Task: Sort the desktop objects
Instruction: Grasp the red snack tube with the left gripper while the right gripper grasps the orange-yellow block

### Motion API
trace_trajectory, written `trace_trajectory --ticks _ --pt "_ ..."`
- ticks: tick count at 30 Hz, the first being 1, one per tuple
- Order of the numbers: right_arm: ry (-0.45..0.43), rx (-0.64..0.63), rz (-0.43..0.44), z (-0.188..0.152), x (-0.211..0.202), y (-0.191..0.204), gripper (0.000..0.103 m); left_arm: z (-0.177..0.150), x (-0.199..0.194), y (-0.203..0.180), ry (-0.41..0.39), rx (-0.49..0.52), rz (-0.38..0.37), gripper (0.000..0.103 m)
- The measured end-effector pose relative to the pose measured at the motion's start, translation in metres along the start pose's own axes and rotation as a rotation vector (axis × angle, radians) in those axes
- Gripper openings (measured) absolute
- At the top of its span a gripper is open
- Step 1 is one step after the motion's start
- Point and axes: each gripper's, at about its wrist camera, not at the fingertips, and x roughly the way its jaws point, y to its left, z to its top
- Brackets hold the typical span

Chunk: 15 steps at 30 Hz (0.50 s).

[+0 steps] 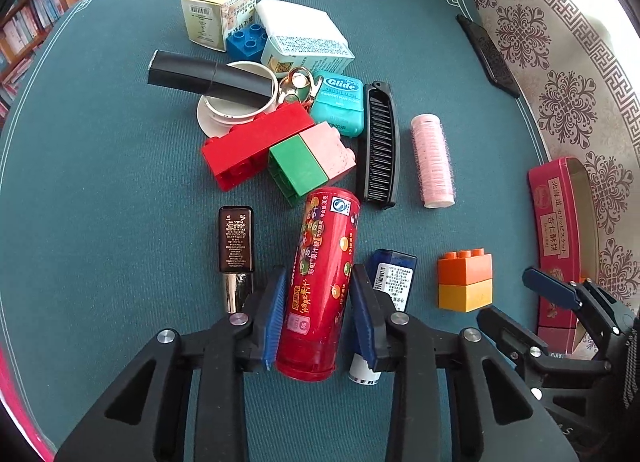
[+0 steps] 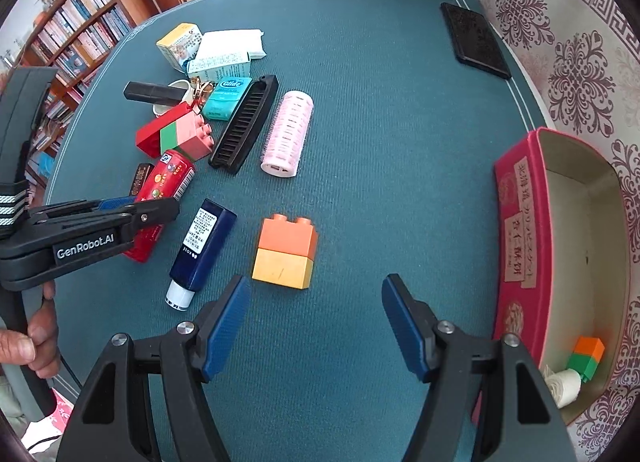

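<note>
Nearest the front edge of the bench (image 1: 100,62), your left tool (image 1: 318,314) straddled the red candy tube (image 1: 320,282), its blue pads (image 1: 274,314) tight to the tube's sides, so I judged it clamped on the tube, which still lay flat on the teal cloth. For a clean lift, you needed the pads square across the tube's middle and a straight rise, since the navy bottle (image 1: 394,282) lay just beside the right pad and the dark lipstick (image 1: 236,246) just beside the left. Your right tool (image 2: 316,322) hung with its jaws wide apart and nothing between them, near the orange-and-yellow block (image 2: 286,252). Toward the right edge stood the open red box (image 2: 520,222), already holding a small block stack and a white roll. Farther back lay the black comb (image 1: 378,142), the pink roller (image 1: 432,160) and the crowded pile of blocks and cartons.
</note>
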Motion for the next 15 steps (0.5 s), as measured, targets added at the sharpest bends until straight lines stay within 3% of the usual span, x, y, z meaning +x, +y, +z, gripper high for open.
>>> trace_trajectory --ticks 11,14,15 --pt "0.03 -0.024 0.017 0.02 0.03 0.012 0.072 -0.014 -0.026 0.008 -0.035 -0.016 0.006 0.034" --pt "0.046 -0.047 0.01 0.02 0.037 0.015 0.063 0.003 -0.019 -0.009 -0.033 -0.021 0.013 0.034" --pt "0.056 -0.053 0.01 0.019 0.04 0.016 0.055 0.002 -0.019 -0.009 -0.033 -0.022 0.015 0.034"
